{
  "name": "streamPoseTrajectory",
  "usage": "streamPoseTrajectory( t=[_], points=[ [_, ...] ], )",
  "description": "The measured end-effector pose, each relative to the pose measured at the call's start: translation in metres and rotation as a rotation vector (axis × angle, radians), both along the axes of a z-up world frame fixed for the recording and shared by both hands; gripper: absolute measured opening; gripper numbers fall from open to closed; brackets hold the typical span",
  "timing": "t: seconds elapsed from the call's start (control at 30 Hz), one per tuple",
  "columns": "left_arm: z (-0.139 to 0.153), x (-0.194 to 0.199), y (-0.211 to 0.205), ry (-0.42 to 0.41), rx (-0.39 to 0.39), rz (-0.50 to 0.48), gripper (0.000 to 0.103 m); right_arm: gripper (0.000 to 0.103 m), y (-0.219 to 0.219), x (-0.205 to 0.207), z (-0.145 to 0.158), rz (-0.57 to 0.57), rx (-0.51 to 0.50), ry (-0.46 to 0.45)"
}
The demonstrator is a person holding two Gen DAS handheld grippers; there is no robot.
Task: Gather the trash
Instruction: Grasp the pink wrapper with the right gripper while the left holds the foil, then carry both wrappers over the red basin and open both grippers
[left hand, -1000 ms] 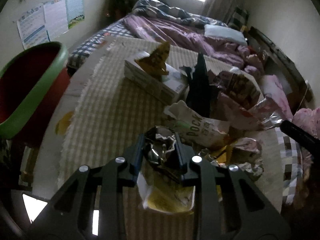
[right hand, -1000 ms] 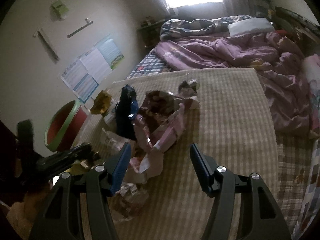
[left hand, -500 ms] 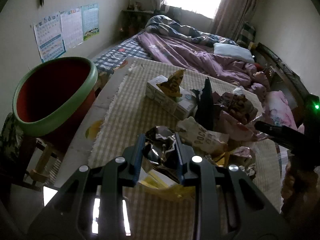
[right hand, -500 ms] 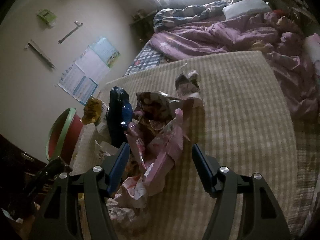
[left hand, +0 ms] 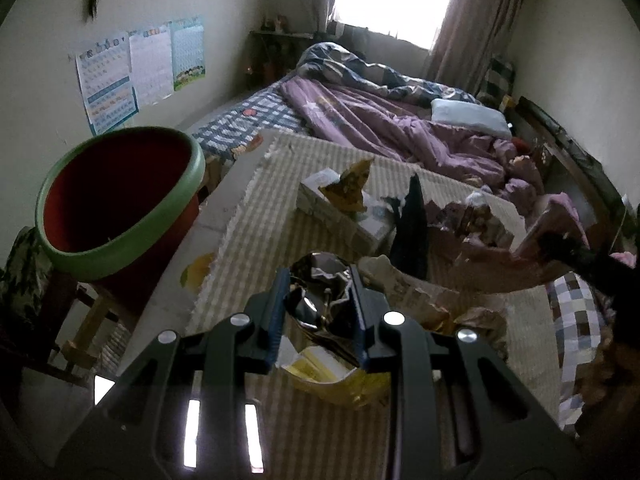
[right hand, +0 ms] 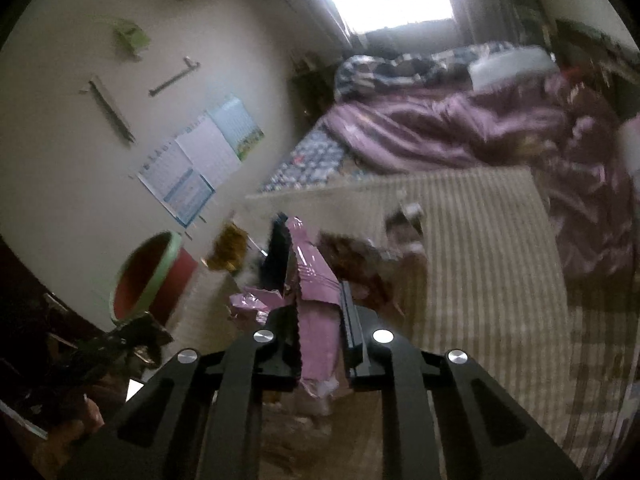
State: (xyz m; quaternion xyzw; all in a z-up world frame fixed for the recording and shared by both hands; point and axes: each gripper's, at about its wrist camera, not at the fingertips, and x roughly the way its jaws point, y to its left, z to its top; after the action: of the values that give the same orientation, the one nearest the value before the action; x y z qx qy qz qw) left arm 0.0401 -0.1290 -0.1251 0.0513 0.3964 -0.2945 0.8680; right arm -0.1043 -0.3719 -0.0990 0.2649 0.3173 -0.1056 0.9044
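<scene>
The left gripper (left hand: 319, 300) is clamped on a crumpled silver-and-yellow foil wrapper (left hand: 320, 308), held above a checked beige mat (left hand: 256, 232), while the right gripper (right hand: 318, 320) is closed on a pink plastic wrapper (right hand: 316, 300) lifted over the same mat. Just beyond the left gripper lie torn paper packaging (left hand: 404, 284), an upright dark bag (left hand: 412, 232) and a white carton (left hand: 344, 208) topped by a yellow wrapper (left hand: 352, 188). Ahead to its left stands a red tub with a green rim (left hand: 120, 204), with a rumpled purple quilt (left hand: 400, 128) farthest off.
</scene>
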Motion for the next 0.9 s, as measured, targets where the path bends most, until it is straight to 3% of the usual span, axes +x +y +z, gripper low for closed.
streamPoseTrajectory(
  t=[0.23, 0.9],
  points=[
    [0.014, 0.004, 0.011, -0.028, -0.009, 0.027, 0.027, 0.015, 0.021, 0.011, 0.028, 0.048, -0.083, -0.058],
    [0.029, 0.055, 0.09, -0.047, -0.055, 0.132, 0.027, 0.015, 0.098, 0.091, 0.031, 0.149, -0.084, -0.055]
  ],
)
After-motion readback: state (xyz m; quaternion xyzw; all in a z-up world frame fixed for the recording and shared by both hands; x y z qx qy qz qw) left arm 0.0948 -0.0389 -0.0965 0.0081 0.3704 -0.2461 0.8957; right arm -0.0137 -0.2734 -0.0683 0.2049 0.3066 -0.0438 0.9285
